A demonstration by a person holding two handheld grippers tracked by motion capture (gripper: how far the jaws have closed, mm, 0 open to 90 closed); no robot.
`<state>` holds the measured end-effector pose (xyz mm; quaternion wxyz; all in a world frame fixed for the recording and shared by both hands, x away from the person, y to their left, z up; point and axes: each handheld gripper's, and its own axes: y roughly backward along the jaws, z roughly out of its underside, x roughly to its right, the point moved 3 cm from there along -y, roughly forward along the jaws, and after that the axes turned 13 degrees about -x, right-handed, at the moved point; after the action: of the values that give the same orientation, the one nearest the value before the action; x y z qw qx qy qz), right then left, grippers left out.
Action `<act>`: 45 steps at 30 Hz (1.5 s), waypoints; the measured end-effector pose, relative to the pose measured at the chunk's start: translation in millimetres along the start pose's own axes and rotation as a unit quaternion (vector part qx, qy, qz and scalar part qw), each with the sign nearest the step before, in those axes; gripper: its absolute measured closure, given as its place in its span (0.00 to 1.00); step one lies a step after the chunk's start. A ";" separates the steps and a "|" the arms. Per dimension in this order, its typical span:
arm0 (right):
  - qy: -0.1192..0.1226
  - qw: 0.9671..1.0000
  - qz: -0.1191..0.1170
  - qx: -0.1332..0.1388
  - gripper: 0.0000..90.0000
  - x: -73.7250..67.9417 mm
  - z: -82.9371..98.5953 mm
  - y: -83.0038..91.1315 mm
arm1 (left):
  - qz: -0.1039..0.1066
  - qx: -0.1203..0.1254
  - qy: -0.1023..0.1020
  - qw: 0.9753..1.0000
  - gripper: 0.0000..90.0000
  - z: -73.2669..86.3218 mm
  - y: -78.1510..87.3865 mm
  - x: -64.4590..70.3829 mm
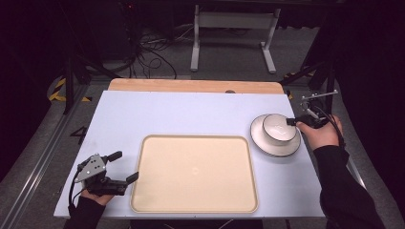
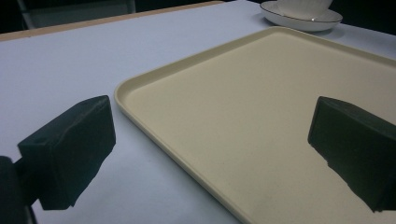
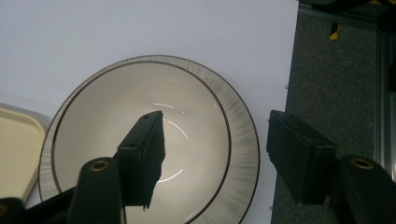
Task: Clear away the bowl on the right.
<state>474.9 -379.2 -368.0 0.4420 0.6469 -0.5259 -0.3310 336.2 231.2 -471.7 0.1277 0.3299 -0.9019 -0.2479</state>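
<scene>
2 grippers are in play. The right gripper (image 3: 215, 158) stands wide over the bowl (image 1: 279, 128), 1 jaw inside it, 1 outside the rim. The left gripper (image 1: 125, 167), also wide and holding nothing, rests beside the tray (image 1: 195, 205). Risk: a shallow bite on the glazed rim could let the bowl slip or tip against the plate (image 1: 260, 142) beneath. The bowl is white, dark-rimmed, at the table's right edge

White table (image 1: 181, 114) – beige tray (image 1: 195, 174), saucer (image 1: 260, 138) on it
</scene>
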 end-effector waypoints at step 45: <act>-0.060 0.985 -0.052 -0.153 0.90 11.5 -4.7 -53.7 | 0.000 -0.004 0.001 1.000 0.02 0.2 -0.4 0.5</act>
<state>502.6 -386.3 -415.1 0.4857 0.5770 -0.4606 -0.4680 336.0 230.8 -472.1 0.1295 0.3299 -0.9008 -0.2510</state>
